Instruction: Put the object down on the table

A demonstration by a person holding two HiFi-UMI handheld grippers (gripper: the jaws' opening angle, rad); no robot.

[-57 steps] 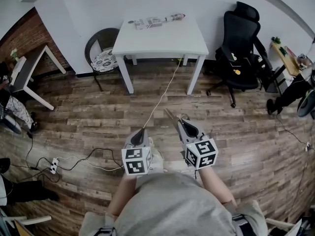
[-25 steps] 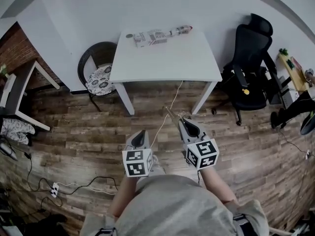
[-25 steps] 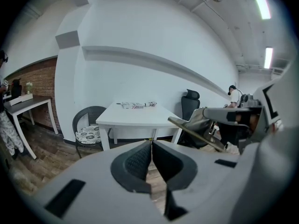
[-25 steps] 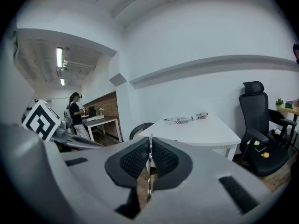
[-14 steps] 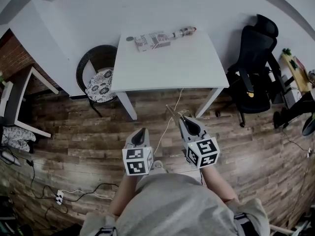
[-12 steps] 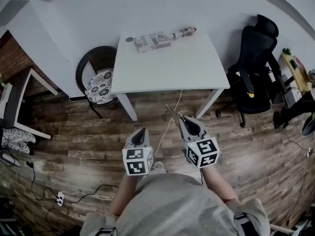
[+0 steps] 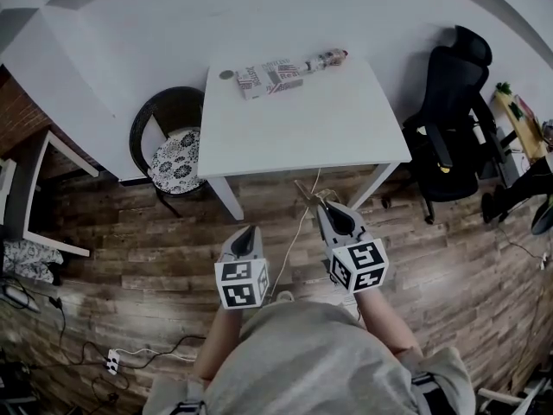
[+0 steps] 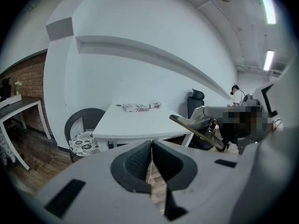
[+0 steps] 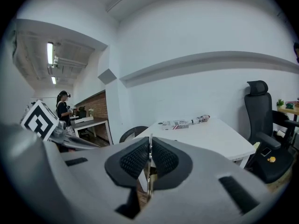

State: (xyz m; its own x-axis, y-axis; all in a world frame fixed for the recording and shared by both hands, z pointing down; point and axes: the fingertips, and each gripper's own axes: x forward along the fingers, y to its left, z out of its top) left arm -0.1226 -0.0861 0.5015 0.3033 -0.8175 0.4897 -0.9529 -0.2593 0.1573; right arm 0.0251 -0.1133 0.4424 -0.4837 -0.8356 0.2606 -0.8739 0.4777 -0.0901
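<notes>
Object held short of the desk
Right tool clamps it; left tool closed, empty; I'd lay it flat mid-desk.

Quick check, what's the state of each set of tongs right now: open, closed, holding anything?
Left tongs: closed, nothing held.
Right tongs: closed on a thin flat metal strip.

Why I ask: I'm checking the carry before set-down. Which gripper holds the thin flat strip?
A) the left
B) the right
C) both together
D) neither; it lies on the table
B: the right gripper is shut on the thin flat strip, which juts ahead of its jaws; the left gripper is shut on nothing.
</notes>
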